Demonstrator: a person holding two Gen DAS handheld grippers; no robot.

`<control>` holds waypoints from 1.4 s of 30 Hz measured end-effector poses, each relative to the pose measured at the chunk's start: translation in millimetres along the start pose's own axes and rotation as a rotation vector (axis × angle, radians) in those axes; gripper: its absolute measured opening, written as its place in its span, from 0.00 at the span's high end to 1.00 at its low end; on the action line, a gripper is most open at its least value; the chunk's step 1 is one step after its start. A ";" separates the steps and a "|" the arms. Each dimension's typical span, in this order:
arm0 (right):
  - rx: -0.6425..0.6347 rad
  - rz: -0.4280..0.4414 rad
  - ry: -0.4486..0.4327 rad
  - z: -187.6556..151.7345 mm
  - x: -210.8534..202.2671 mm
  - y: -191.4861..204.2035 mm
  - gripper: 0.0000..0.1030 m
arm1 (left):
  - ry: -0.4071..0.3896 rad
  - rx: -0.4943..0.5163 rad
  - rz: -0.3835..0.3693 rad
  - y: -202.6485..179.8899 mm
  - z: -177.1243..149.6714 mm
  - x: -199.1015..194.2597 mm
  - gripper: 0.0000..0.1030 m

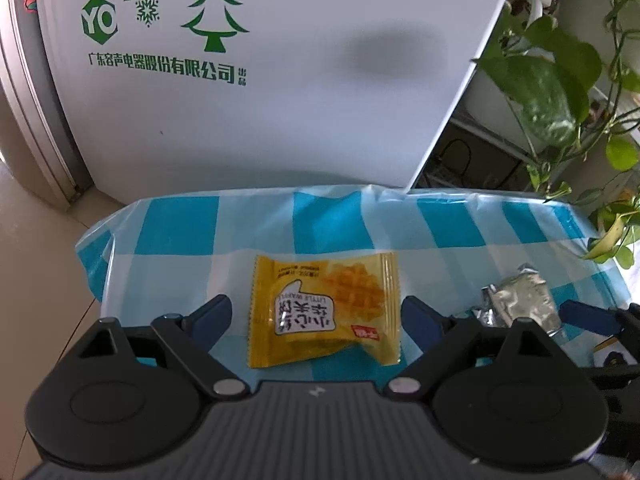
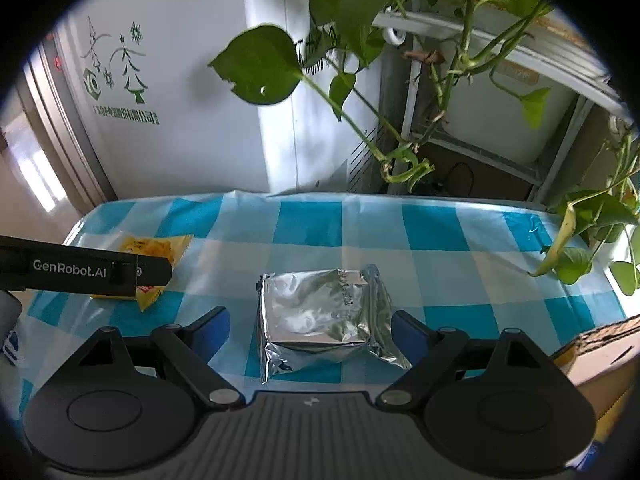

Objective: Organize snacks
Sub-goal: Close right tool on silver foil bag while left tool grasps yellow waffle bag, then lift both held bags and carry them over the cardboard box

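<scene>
- Left wrist view: yellow waffle snack pack [image 1: 325, 310] lies flat on the blue-and-white checked tabletop [image 1: 180, 224], dead centre between the two blue pads of the left tongs [image 1: 316, 318].
- Pack is near square, slightly wider than tall in this view; crimped seal edges at its left and right, so long axis runs side to side, pad to pad. Print reads upside down from this cam, i.e. top of the label faces toward the camera.
- Left tongs: released, spread wide, clear gap btwn each pad and the pack's edges; nothing gripped, no contact seen.
- Right wrist view: silver foil packet [image 2: 328, 316] lies on the tabletop btwn the pads of the right tongs [image 2: 310, 334]. Crumpled, boxy lump inside; body roughly square, slightly turned, one crimped end toward far right, loose foil flap trailing to the near right corner.
- Right tongs: also spread wide, not clenched. Left pad well clear of the foil; right pad just beside the foil flap, can't tell if it touches. Packet rests on the cloth, not lifted.
- Same view, far left: left tool's black arm marked "GenRobot.AI" crosses over the yellow pack [image 2: 154, 254].
- Left view, right side: foil packet [image 1: 520, 300] sits near the yellow one, apart from it, w/ a blue pad of the right tongs [image 1: 584, 316] beside it.
- Bkgd: white fridge w/ green tree print [image 1: 208, 20] behind the tabletop, trailing green plant [image 2: 260, 66] at right, cardboard box [image 2: 600, 348] at near right edge.
</scene>
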State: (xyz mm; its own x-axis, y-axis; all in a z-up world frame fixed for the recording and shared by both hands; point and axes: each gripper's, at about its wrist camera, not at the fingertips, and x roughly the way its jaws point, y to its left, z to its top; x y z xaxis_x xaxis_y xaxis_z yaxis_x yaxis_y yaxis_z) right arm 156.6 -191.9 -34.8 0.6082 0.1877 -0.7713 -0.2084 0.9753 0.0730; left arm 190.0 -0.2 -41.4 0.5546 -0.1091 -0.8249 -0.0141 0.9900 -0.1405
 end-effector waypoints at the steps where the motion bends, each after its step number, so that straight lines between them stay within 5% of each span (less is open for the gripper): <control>1: -0.001 -0.003 0.002 -0.2 1.4 -0.2 0.11 | -0.002 0.002 -0.003 0.1 -0.2 0.5 0.11; 16: -0.011 -0.030 0.014 -1.0 15.2 0.0 0.10 | 0.001 0.112 0.037 -19.5 -5.7 11.2 0.10; 29: -0.032 -0.045 0.001 -2.5 8.7 3.5 0.26 | -0.027 0.156 0.074 -21.0 -6.7 2.6 0.38; 32: -0.033 -0.036 -0.002 -2.2 5.5 4.6 0.36 | -0.028 0.160 0.073 -22.6 -7.9 0.3 0.39; 42: -0.018 -0.014 0.012 -4.4 -6.1 2.2 0.37 | -0.022 0.140 0.060 -11.1 -9.7 -7.5 0.43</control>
State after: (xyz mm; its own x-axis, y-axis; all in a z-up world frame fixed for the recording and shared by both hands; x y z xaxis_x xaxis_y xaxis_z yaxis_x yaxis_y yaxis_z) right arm 149.1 -191.4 -32.6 0.6020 0.1723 -0.7797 -0.2132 0.9757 0.0509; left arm 178.0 -11.2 -38.9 0.5748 -0.0486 -0.8169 0.0675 0.9976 -0.0119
